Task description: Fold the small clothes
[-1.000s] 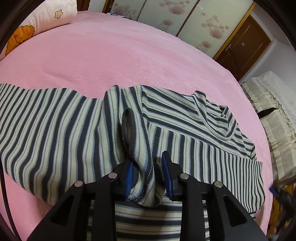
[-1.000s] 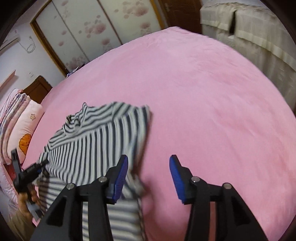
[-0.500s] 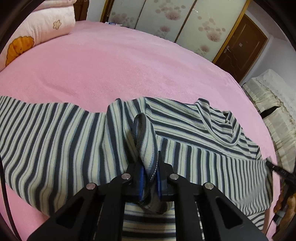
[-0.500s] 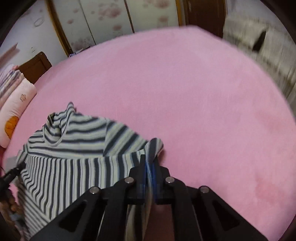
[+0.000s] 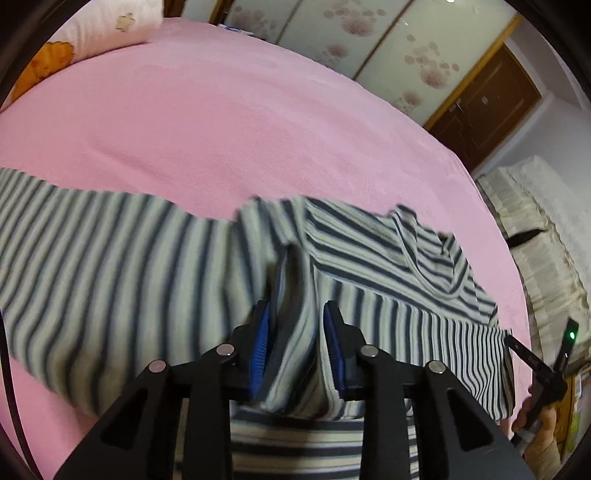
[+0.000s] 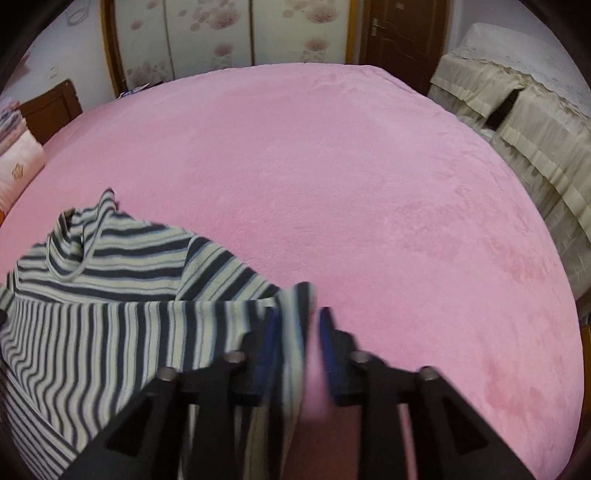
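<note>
A striped shirt (image 5: 369, 258), dark blue and cream, lies spread across the near part of a wide bed with a pink blanket (image 5: 221, 129). Its collar sits toward the far edge of the cloth, and one sleeve stretches out to the left.

The left gripper (image 5: 295, 343) points down at the middle of the shirt. Its jaws are opening, and a raised fold of the striped cloth stands between the blue pads (image 5: 258, 343); the left pad lies against the fold, while the right pad stands just apart from it (so the cloth is loose, not pinched).

The right gripper (image 6: 297, 343) hangs over the shirt's (image 6: 110, 314) right edge, where the cloth meets bare blanket (image 6: 369, 184). Its jaws are opening too, with a blurred flap of the striped edge between them and a gap showing pink beside the right pad.

In the left gripper's view, the right gripper (image 5: 543, 365) and the hand (image 5: 543, 428) holding it show at the far right edge of the shirt.

A pale pillow (image 5: 110, 29) rests at the far left of the bed. Sliding wardrobe doors (image 6: 221, 33) with a flower print stand beyond the bed.
</note>
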